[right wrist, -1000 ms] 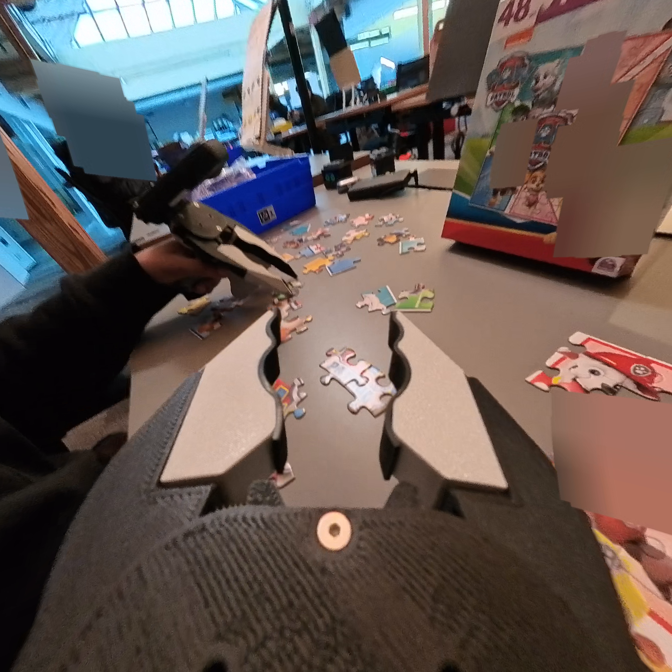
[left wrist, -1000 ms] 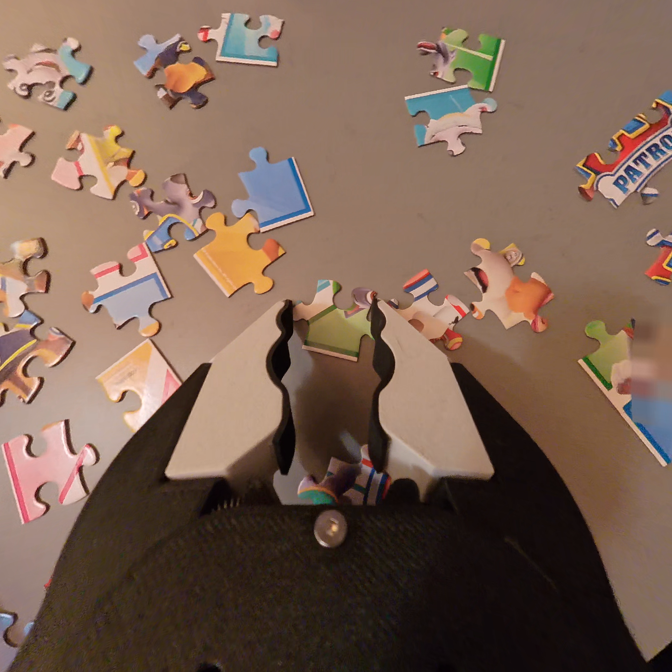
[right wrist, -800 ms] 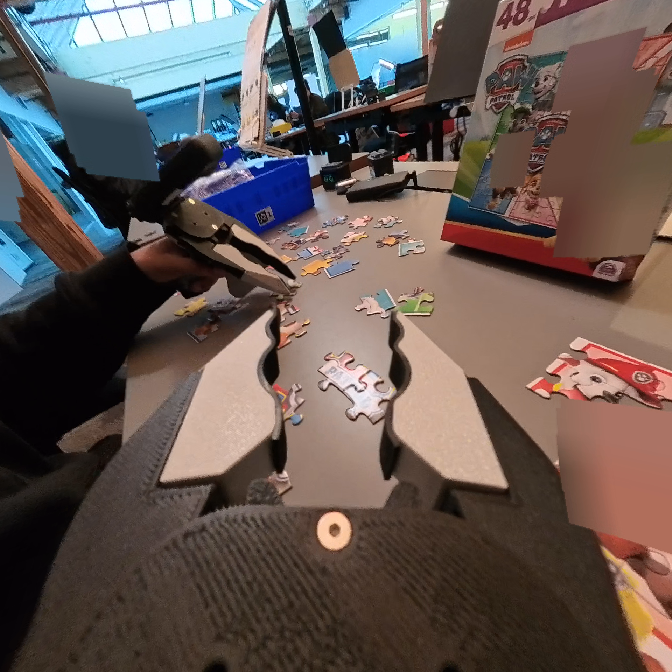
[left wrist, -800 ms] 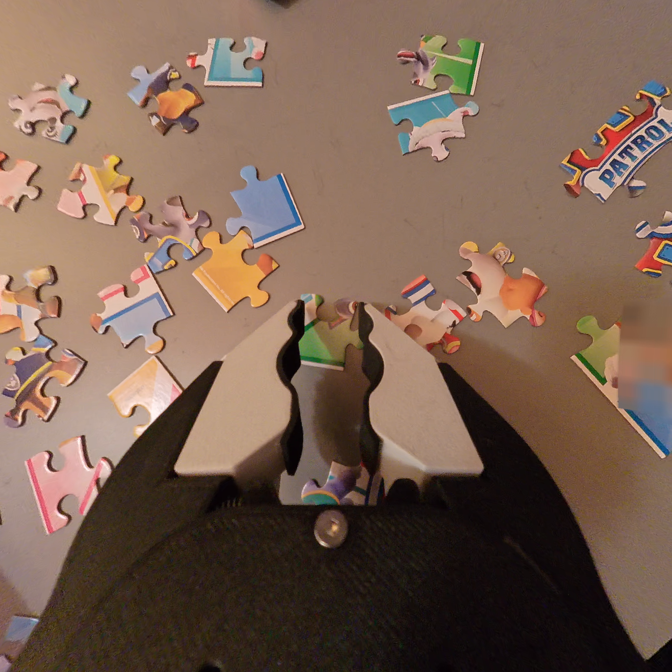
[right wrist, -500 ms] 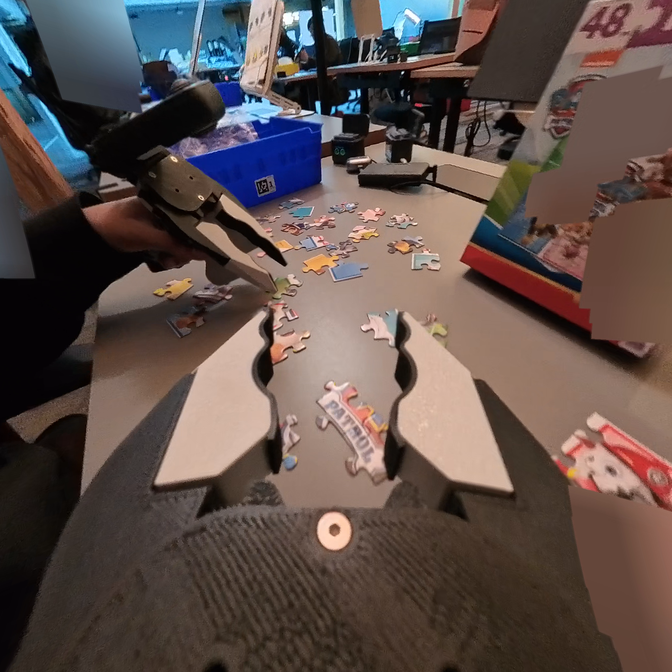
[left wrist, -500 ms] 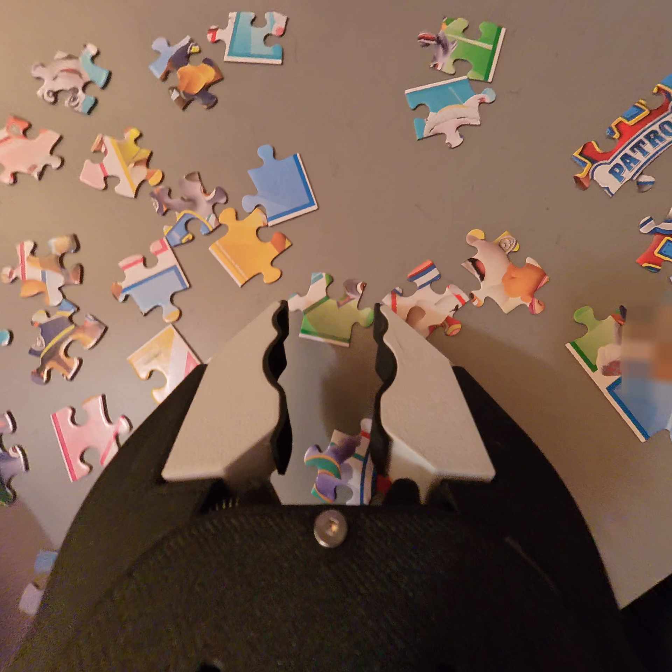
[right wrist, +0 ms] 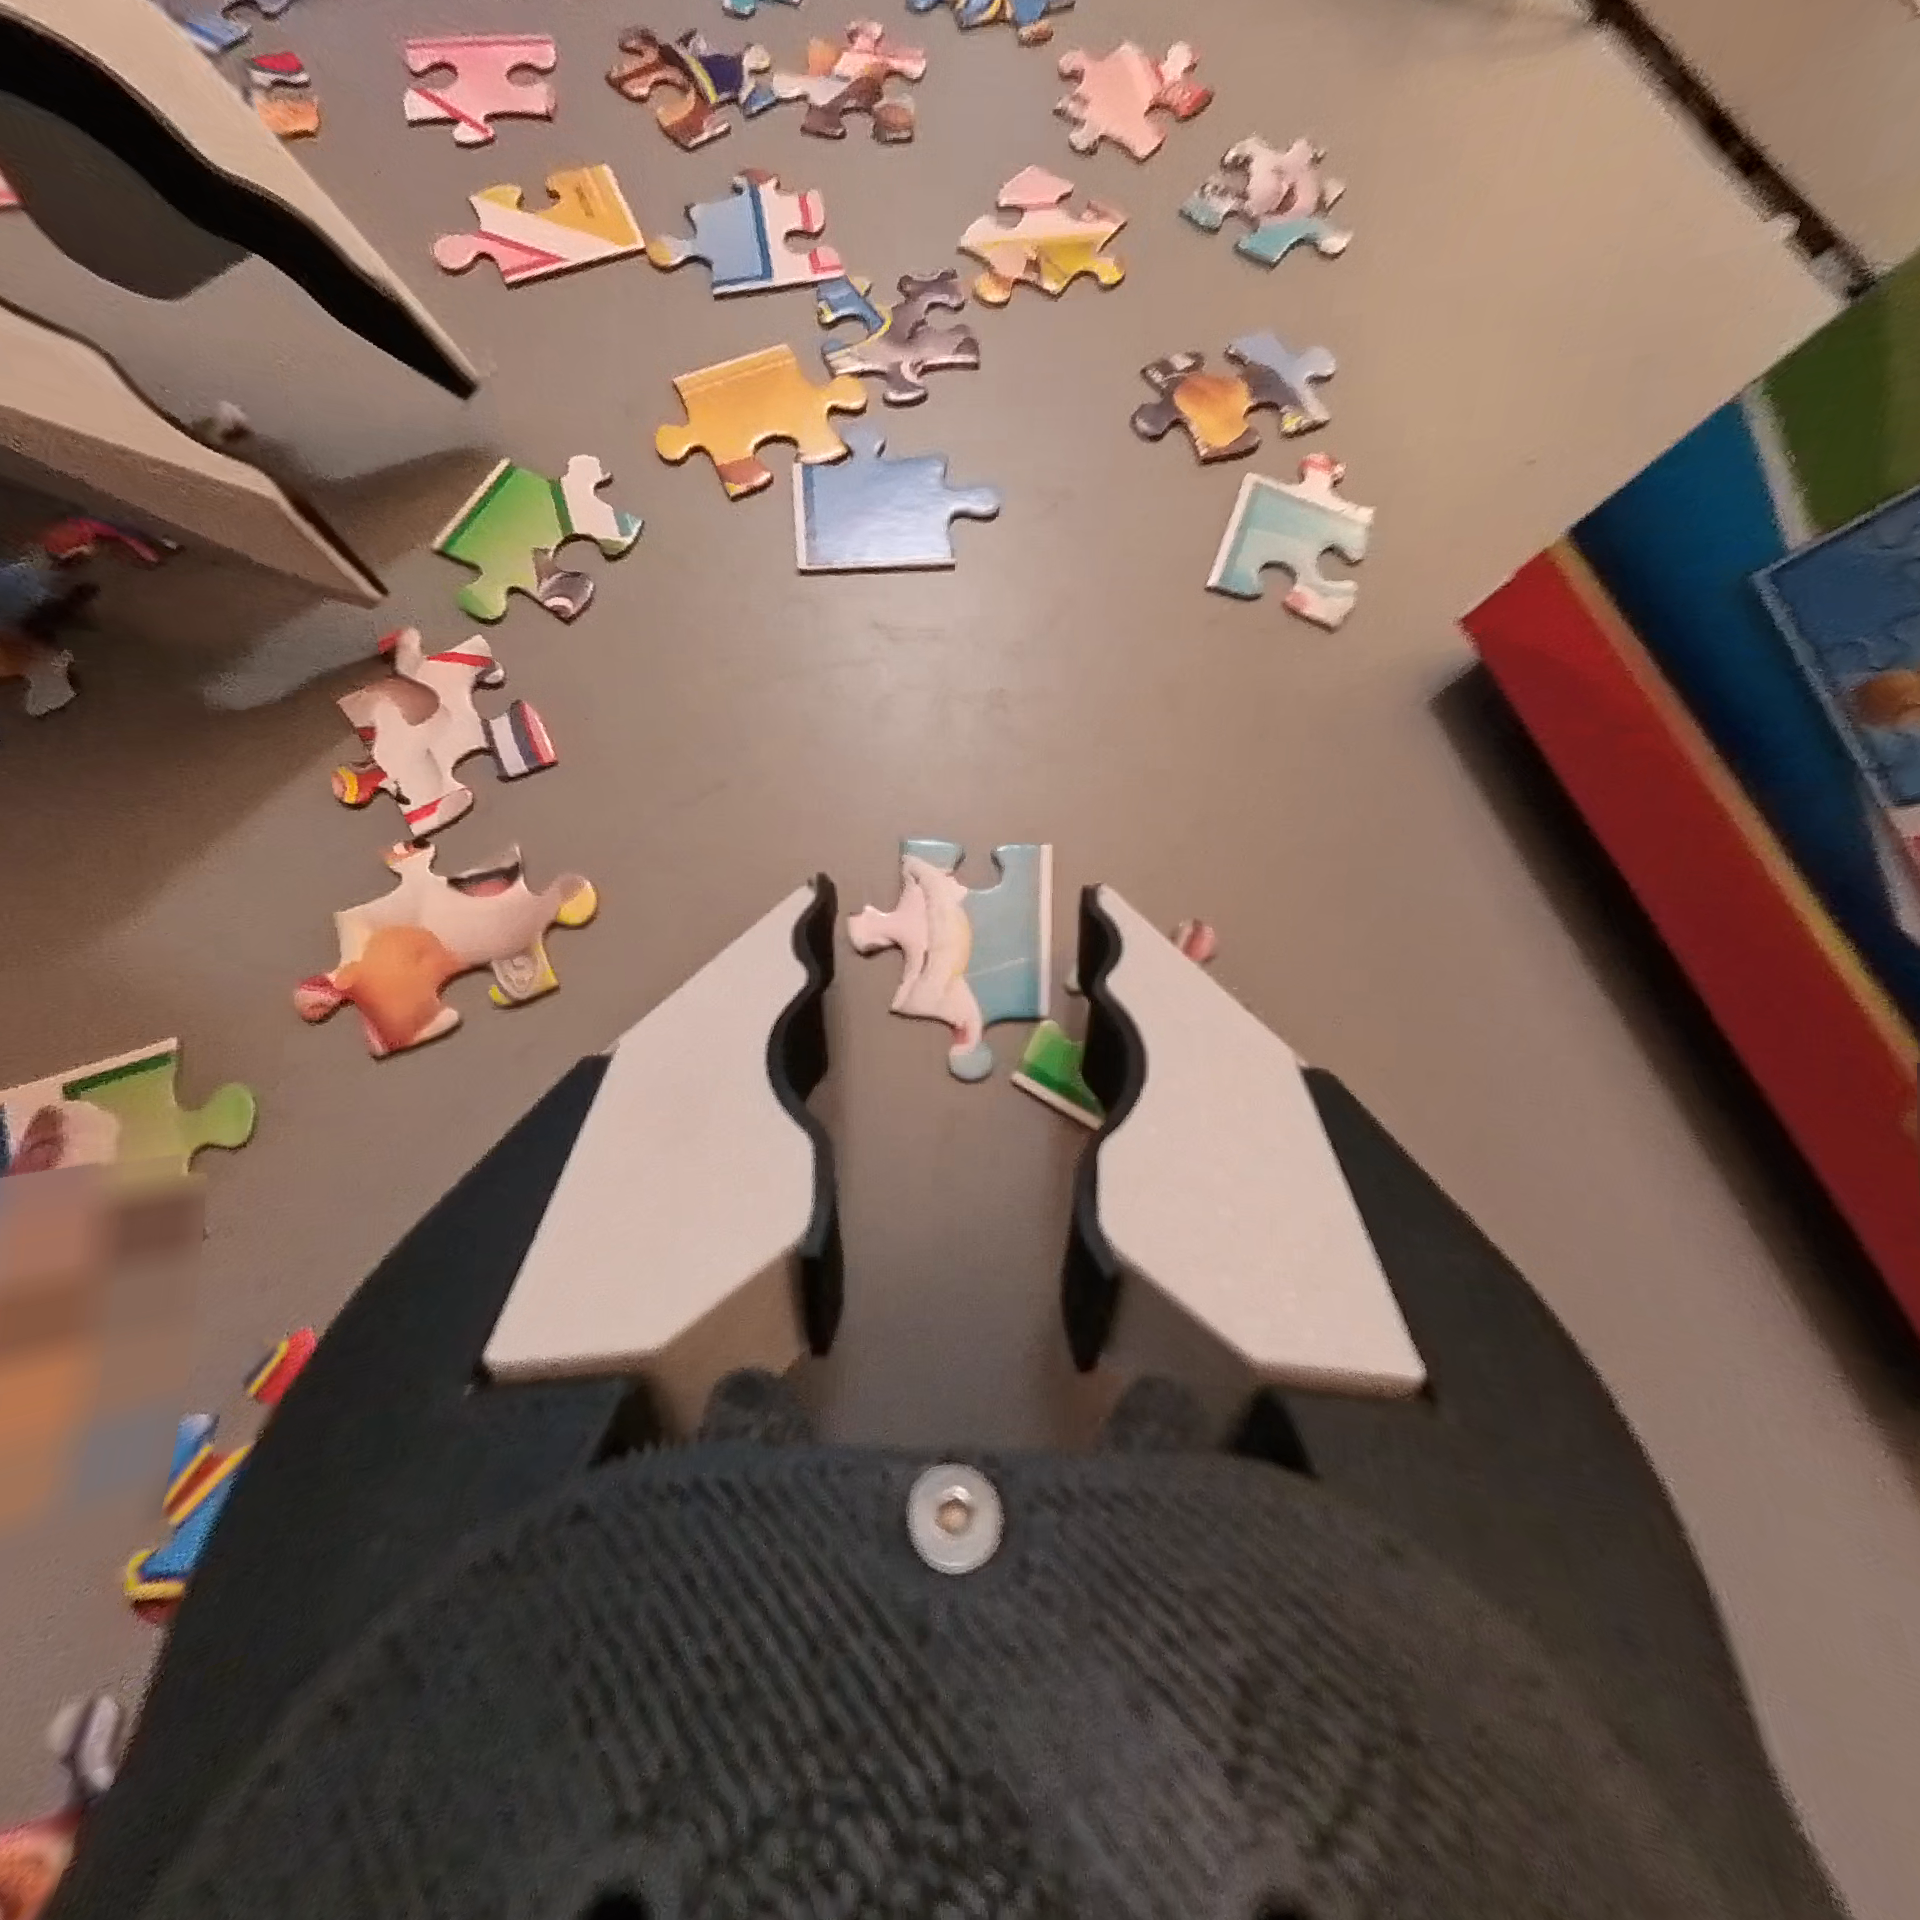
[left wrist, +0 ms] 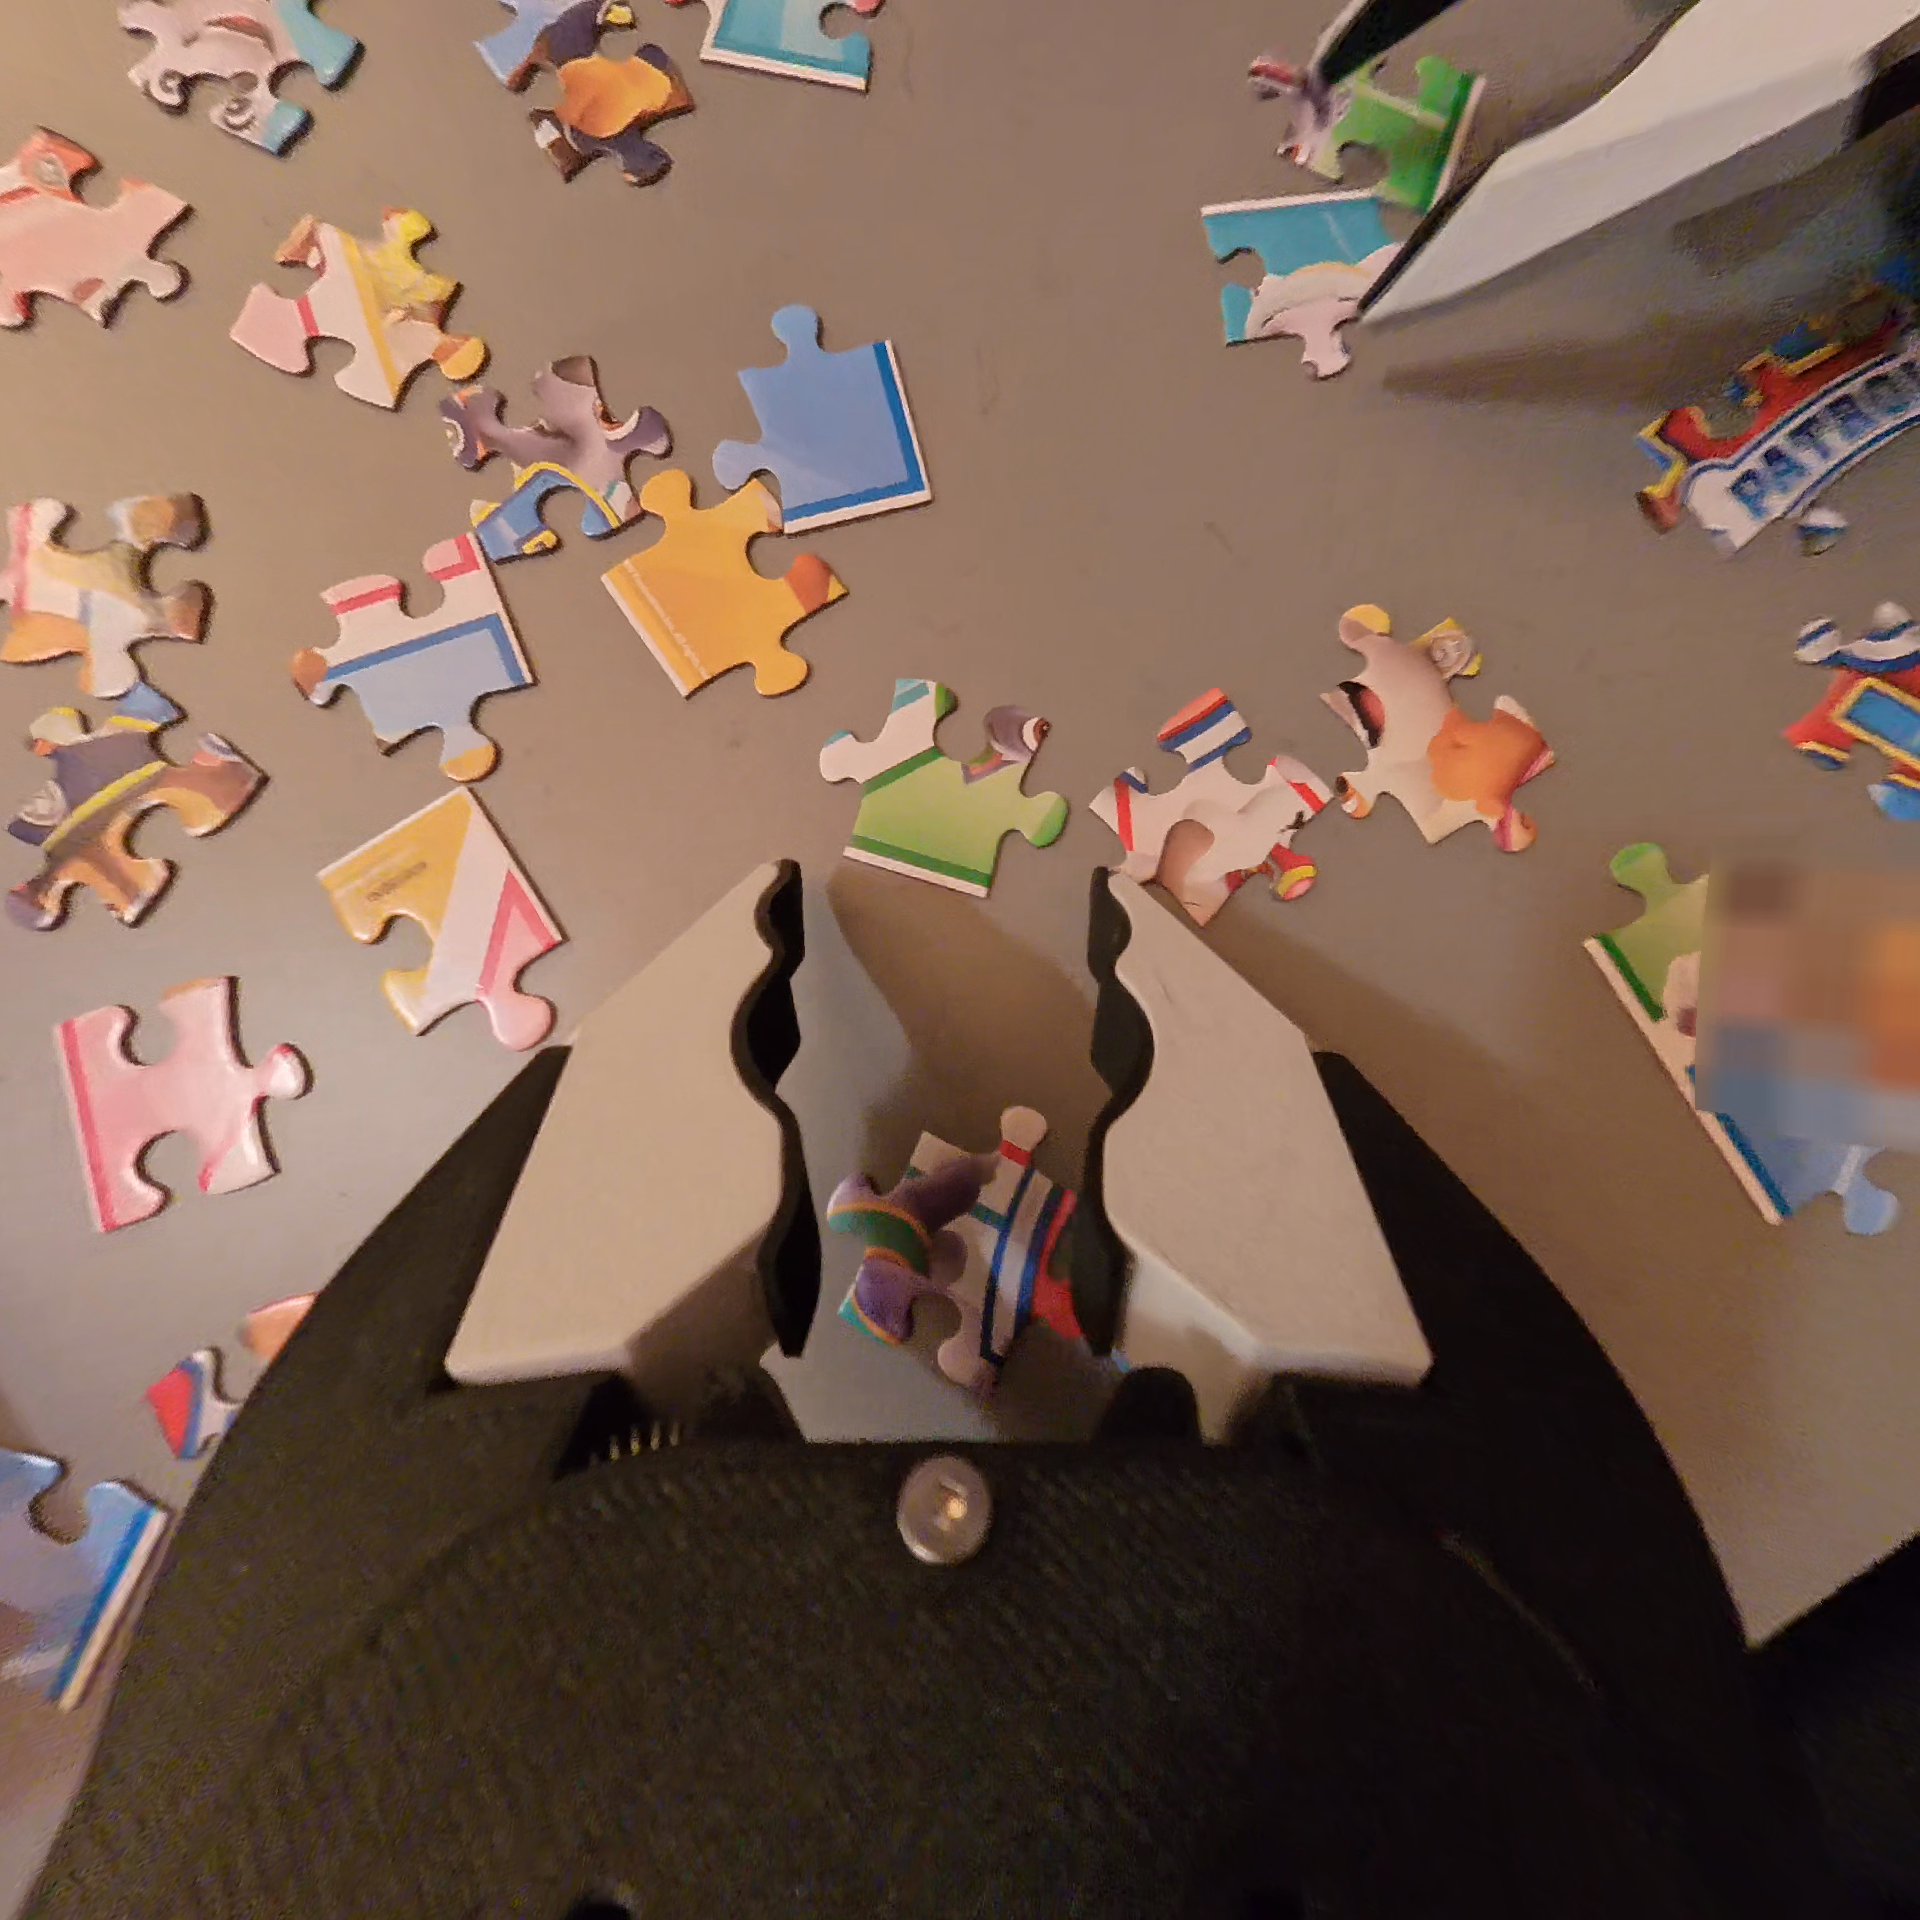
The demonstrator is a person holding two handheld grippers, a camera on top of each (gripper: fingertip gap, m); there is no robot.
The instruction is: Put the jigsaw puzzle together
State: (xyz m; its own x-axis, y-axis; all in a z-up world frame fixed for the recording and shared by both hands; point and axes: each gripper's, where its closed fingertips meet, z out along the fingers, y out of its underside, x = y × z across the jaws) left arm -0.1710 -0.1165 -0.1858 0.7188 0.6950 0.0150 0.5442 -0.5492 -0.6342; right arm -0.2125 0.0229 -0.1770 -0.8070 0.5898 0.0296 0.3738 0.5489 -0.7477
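1. Change, right gripper [right wrist: 954, 899]: it has tipped down from a level look across the table [right wrist: 1039, 707] to a steep look onto it. Its jaws stand narrower than half a second ago.
2. State, right gripper: open, holding nothing. A teal piece [right wrist: 977, 945] lies flat between its fingertips, with table showing on both sides, so neither pad touches it. A green scrap [right wrist: 1055, 1070] lies just beside the teal piece, partly under the right finger.
3. Change, left gripper [left wrist: 945, 883]: its jaws stand wider than a second ago. The green piece [left wrist: 945, 800], earlier between its tips, now lies flat just ahead of them.
4. State, left gripper: open, holding nothing. A purple piece [left wrist: 956, 1247] lies on the table below the gap, near the finger bases.
5. Pose: both grippers point down at the table, tips low over it. Each shows in the other's view, off to one side, well apart.
6. Surroundings: loose pieces are scattered across the table; a red-edged box [right wrist: 1714, 831] stands to the right.
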